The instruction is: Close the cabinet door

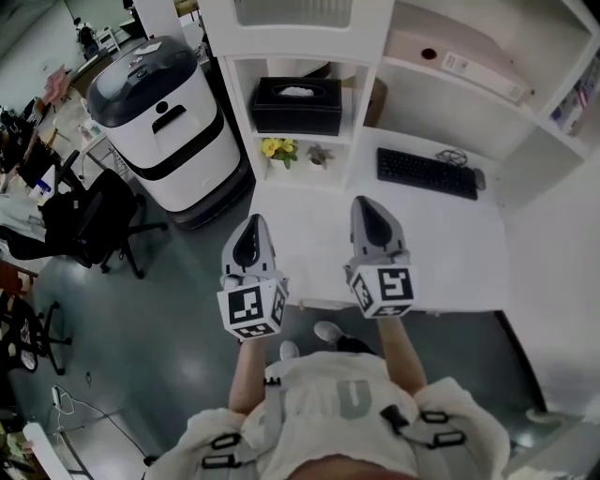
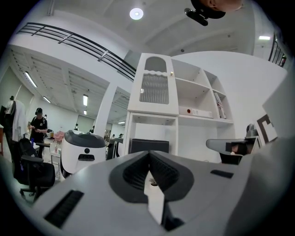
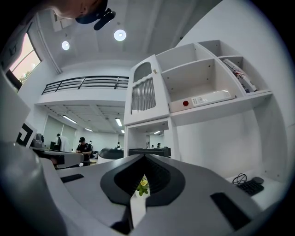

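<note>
1. The cabinet door is white and tall, with an arched pane at its top and a ribbed, frosted panel beneath.
2. It stands upright, flush with the front of the white cabinet, and looks shut.
3. A small knob sits on its edge at 2 o'clock.
4. It covers the cabinet's upper compartment at 10 o'clock, and open shelves adjoin it at 3 and 6 o'clock.

Grey floor w/ black office chair, white desk, round ceiling light, balcony railing overhead.

cabinet door cut by top edge, books cropped right
</note>
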`<state>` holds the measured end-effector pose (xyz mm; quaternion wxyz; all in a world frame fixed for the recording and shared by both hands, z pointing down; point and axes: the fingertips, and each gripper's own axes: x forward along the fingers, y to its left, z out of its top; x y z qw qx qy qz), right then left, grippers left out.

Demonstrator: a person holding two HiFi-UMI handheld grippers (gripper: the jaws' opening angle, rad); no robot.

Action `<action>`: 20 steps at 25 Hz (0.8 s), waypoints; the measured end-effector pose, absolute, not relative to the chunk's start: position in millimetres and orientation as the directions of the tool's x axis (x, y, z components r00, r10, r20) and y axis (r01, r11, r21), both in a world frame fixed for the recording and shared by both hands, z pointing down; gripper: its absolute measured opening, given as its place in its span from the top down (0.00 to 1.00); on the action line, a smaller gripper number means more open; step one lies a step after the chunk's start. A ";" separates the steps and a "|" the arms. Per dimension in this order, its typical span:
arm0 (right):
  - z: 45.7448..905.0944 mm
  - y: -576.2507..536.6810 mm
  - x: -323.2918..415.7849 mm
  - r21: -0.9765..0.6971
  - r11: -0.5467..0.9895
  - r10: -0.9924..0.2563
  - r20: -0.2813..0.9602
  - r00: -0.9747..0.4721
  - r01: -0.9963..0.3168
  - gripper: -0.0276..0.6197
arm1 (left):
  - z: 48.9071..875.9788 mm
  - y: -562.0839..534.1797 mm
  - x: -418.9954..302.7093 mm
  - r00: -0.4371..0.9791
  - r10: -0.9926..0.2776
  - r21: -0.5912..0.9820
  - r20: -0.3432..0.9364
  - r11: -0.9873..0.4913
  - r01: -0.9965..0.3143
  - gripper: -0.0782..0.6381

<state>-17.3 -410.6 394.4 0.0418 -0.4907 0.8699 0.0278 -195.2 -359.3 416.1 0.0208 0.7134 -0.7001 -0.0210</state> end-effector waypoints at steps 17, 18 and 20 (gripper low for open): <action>400.7 -416.6 -12.6 0.026 0.523 -0.849 -0.074 -0.523 -0.852 0.95 | 416.8 -365.4 -184.0 0.038 -0.999 0.050 0.005 -0.038 -0.998 0.88; 402.7 -416.8 -12.7 0.025 0.524 -0.849 -0.069 -0.524 -0.852 0.95 | 417.1 -366.0 -183.9 0.038 -0.999 0.051 0.006 -0.038 -0.998 0.88; 406.1 -417.0 -12.9 0.025 0.525 -0.848 -0.060 -0.526 -0.850 0.95 | 417.8 -367.4 -183.7 0.038 -0.999 0.053 0.010 -0.037 -0.998 0.88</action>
